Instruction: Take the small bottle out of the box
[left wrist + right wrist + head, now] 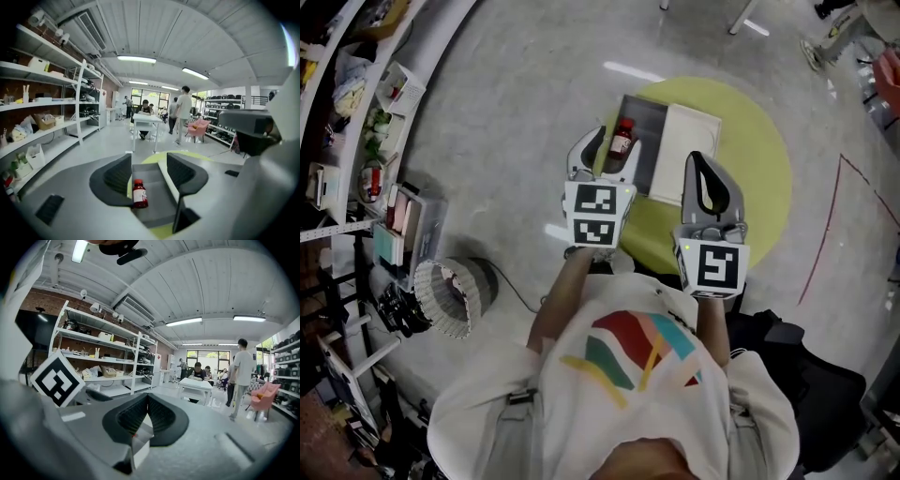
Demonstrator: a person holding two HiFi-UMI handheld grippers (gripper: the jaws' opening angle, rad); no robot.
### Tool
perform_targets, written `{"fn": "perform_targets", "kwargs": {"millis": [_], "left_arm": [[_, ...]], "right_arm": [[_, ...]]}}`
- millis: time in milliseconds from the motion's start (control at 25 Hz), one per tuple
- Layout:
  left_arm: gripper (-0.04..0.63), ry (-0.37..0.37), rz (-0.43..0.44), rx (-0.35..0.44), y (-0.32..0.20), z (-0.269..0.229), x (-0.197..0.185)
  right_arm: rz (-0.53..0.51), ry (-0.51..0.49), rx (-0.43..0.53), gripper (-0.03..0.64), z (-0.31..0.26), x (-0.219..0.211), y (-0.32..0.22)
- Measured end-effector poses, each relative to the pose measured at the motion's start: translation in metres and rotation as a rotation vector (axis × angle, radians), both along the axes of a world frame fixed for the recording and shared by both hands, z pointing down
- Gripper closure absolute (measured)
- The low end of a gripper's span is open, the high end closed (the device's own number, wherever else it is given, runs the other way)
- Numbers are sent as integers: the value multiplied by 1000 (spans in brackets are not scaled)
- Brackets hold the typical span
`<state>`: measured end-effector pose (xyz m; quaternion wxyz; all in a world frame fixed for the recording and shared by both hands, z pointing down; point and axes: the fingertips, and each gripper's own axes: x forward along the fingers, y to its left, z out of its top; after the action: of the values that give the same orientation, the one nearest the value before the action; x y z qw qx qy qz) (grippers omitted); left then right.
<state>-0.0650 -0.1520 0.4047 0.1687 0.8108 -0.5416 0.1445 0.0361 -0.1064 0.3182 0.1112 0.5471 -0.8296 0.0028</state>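
Slip risk comes first. The left gripper [149, 161] has its black ribbed jaws spread wide. The small bottle with red cap, dark red contents and white label [139, 194] sits between them, hard by the inner edge of the left-hand jaw and well apart from the right-hand one. Neither pad presses on it, and I cannot tell whether it touches the near jaw or whether it stands or lies. It rests on the floor of the shallow grey rectangular box [157, 185], directly under and ahead of the jaws.

A squeeze from this offset would probably let the far jaw sweep the bottle sideways, tipping or rolling it before both pads bite. A grip on the rounded shoulder or cap could squirt it forward.

The right gripper [147, 397] has its tips pressed together on nothing, just short of the flat white lid [686, 141] on the round yellow-green table [759, 159]. So nothing steadies the box. A left jaw catching its wall would likely drag or lift it along with the bottle.
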Motion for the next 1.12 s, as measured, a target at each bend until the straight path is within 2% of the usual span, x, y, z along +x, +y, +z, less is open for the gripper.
{"fn": "perform_targets", "kwargs": {"millis": [240, 480, 720, 880, 1120], "left_arm": [[353, -75, -26, -205, -11, 67, 11], [353, -165, -63, -359, -19, 122, 20], [353, -170, -102, -441, -24, 144, 21], [353, -237, -144, -485, -31, 160, 17], [353, -274, -183, -557, -36, 181, 15]], "right_arm": [[44, 7, -50, 612, 16, 25, -11], [53, -2, -112, 612, 39, 38, -16], [56, -10, -132, 612, 47, 43, -22], [43, -10, -150, 612, 54, 43, -22], [56, -23, -174, 612, 61, 45, -28]]}}
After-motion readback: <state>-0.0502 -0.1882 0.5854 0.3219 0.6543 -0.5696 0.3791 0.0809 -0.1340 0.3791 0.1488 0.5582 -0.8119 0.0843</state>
